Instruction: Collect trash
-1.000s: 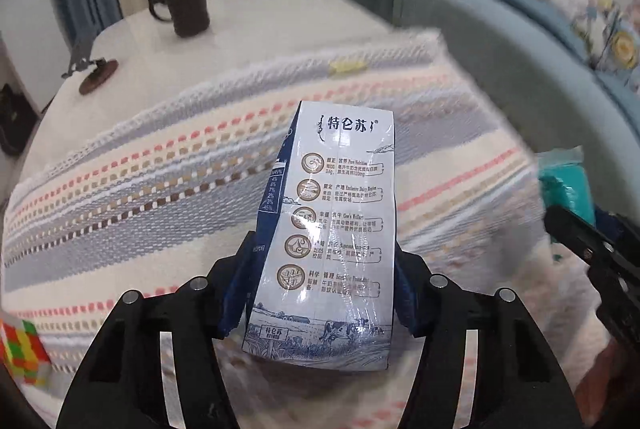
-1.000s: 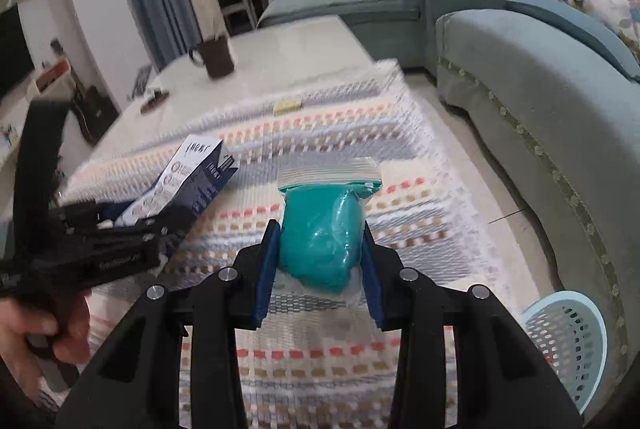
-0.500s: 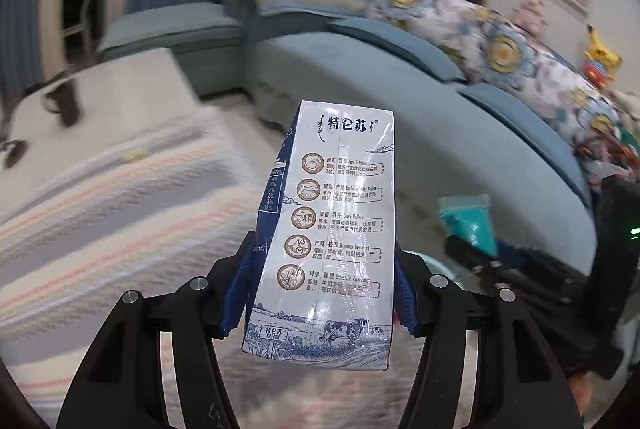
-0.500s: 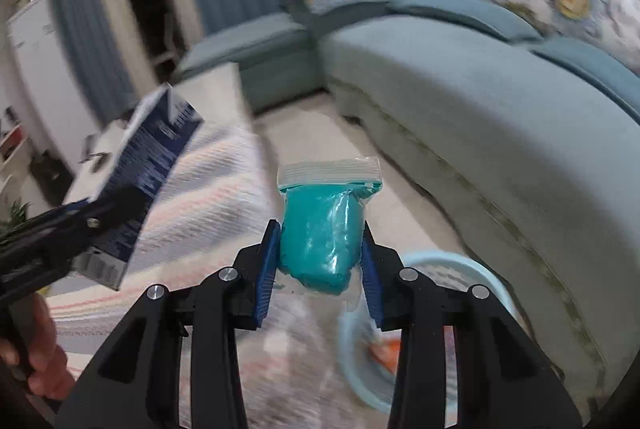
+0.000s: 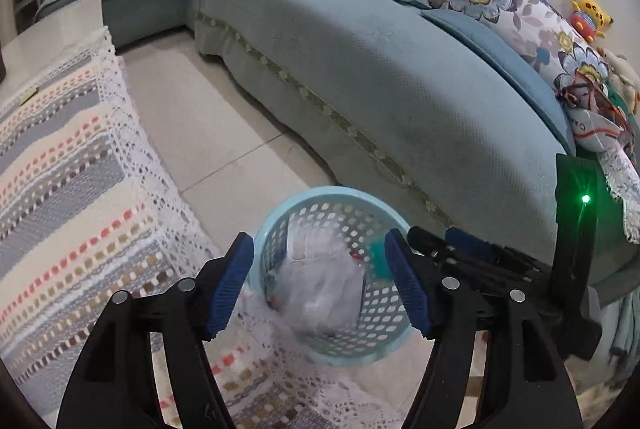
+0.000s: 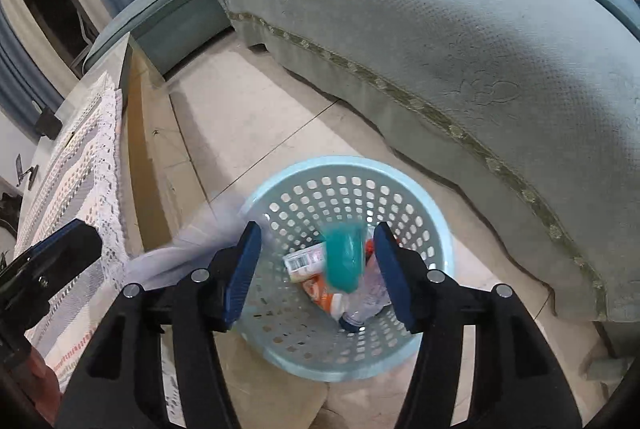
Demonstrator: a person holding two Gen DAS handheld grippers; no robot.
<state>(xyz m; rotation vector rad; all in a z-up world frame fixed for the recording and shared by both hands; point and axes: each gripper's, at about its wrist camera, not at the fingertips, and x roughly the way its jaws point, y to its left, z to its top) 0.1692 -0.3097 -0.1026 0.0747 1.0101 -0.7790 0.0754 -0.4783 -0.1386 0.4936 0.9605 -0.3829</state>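
My left gripper [image 5: 320, 285] and right gripper [image 6: 314, 265] both gaped wide with nothing held above the basket [image 6: 436, 217] on the floor, a blurred teal bag [image 6: 344, 261] between my right pads, sofa [image 6: 440, 29] at two o'clock.

Both wrist cameras look steeply down past open fingers. Each frames the blue basket [image 5: 320, 205] [image 6: 440, 229] at 6 o'clock, sofa [image 5: 400, 89] [image 6: 460, 49] toward 2 o'clock.
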